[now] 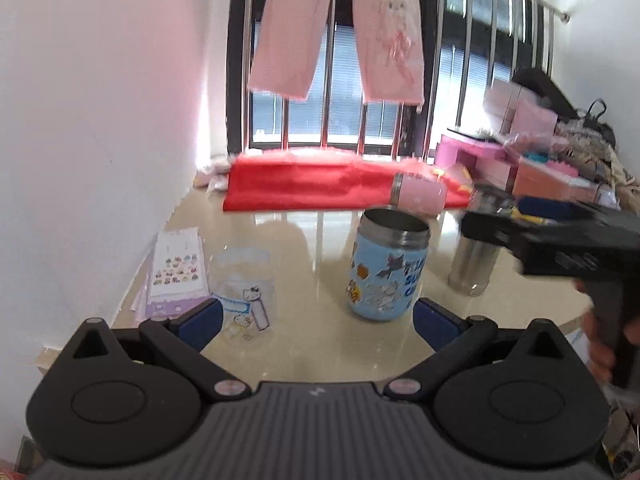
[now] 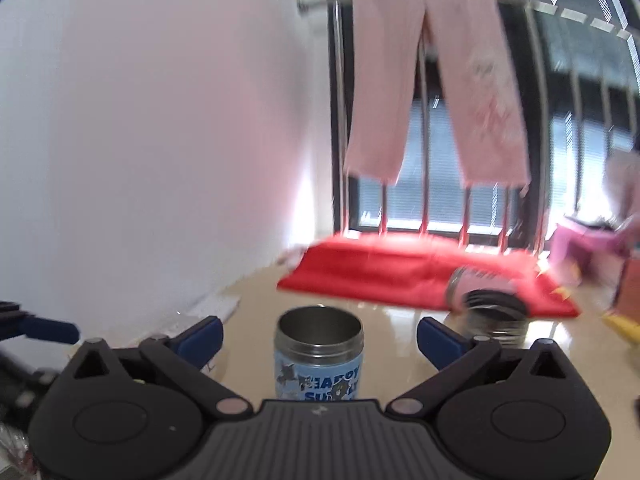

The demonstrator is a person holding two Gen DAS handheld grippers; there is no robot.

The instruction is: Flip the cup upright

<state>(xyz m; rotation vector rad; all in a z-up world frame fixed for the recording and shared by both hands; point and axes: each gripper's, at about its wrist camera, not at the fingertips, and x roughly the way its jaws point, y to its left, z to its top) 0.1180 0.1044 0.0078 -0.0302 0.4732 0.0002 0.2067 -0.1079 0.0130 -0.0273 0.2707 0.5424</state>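
Observation:
A blue cartoon-printed steel cup [image 1: 384, 270] stands upright on the glossy beige table, mouth up. It also shows in the right wrist view [image 2: 319, 356], just ahead of and between my right gripper's [image 2: 319, 338] open blue fingers, untouched. My left gripper [image 1: 316, 320] is open and empty, with the cup ahead and to the right. A plain steel cup [image 1: 476, 256] stands upright to the right, also seen in the right wrist view [image 2: 498, 320]. A pink cup [image 1: 418, 196] lies on its side behind, by the red cloth. The right gripper's black body [image 1: 568, 240] reaches in from the right, blurred.
A red cloth [image 1: 312, 184] lies across the table's far side under a barred window with pink trousers [image 1: 336, 28] hanging. Sticker sheets [image 1: 176, 268] and a clear printed bag [image 1: 244, 288] lie at the left by the wall. Pink boxes [image 1: 500, 152] and clutter crowd the right.

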